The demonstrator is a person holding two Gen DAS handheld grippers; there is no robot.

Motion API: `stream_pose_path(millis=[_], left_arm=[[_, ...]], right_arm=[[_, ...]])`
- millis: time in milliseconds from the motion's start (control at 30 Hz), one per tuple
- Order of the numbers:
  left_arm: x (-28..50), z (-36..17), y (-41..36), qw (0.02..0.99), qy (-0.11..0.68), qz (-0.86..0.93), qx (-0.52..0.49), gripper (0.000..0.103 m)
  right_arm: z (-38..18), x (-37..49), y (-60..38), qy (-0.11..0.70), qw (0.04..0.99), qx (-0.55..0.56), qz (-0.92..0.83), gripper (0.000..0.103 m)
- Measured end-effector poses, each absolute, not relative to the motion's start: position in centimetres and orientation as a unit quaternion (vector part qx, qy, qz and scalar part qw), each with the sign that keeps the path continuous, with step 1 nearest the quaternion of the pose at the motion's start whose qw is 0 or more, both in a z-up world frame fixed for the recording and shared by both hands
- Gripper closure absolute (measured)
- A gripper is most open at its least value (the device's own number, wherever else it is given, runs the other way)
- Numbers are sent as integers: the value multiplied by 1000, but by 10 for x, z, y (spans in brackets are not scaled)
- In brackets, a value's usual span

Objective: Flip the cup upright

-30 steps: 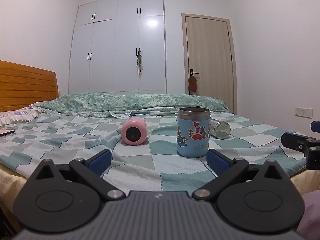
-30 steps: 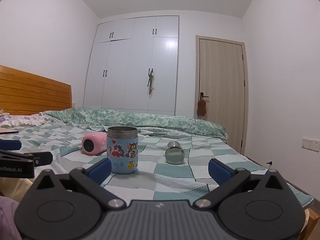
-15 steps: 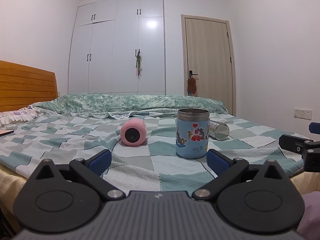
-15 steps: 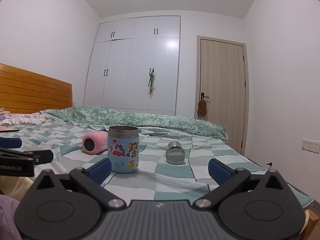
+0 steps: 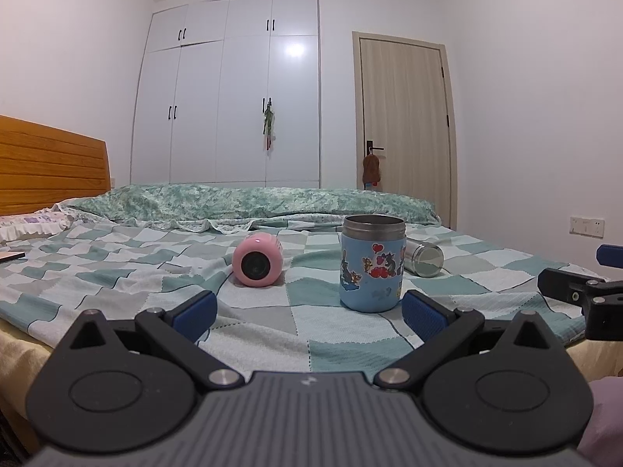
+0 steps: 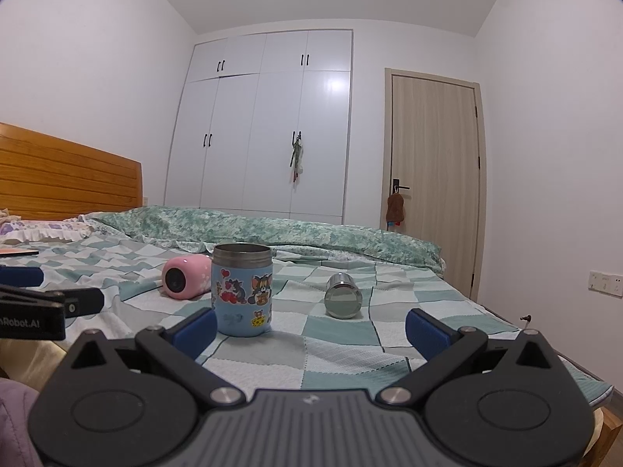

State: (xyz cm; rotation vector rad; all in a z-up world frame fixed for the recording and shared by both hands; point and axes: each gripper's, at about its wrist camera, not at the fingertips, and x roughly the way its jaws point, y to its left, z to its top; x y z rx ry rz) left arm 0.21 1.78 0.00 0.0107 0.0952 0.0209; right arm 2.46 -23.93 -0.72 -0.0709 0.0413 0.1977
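A blue cartoon-sticker cup [image 5: 372, 266] stands upright on the checked bedspread, also in the right wrist view [image 6: 242, 288]. A pink cup [image 5: 257, 259] lies on its side to its left, bottom toward me; it also shows in the right wrist view [image 6: 185, 281]. A steel cup [image 5: 424, 259] lies on its side to the right, seen too in the right wrist view [image 6: 343, 301]. My left gripper [image 5: 309, 313] is open and empty, short of the cups. My right gripper [image 6: 311, 329] is open and empty, near the bed's front edge.
The bed [image 6: 338, 354] has a wooden headboard [image 5: 46, 171] at the left and a rolled green quilt [image 5: 253, 202] at the back. A white wardrobe [image 5: 233, 97] and a closed door [image 5: 405, 128] stand behind. The right gripper's side shows at the left view's right edge [image 5: 576, 288].
Both views have shifted only slightly; the cups lie and stand as before and both grippers stay open.
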Motion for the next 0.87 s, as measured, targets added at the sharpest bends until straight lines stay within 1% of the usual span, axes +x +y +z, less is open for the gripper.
stream_pose_path(millis=[867], left_arm=[[-1, 1, 13, 999, 40, 10, 13, 0]], right_arm=[[-7, 23, -239, 20, 994, -33, 103, 0]])
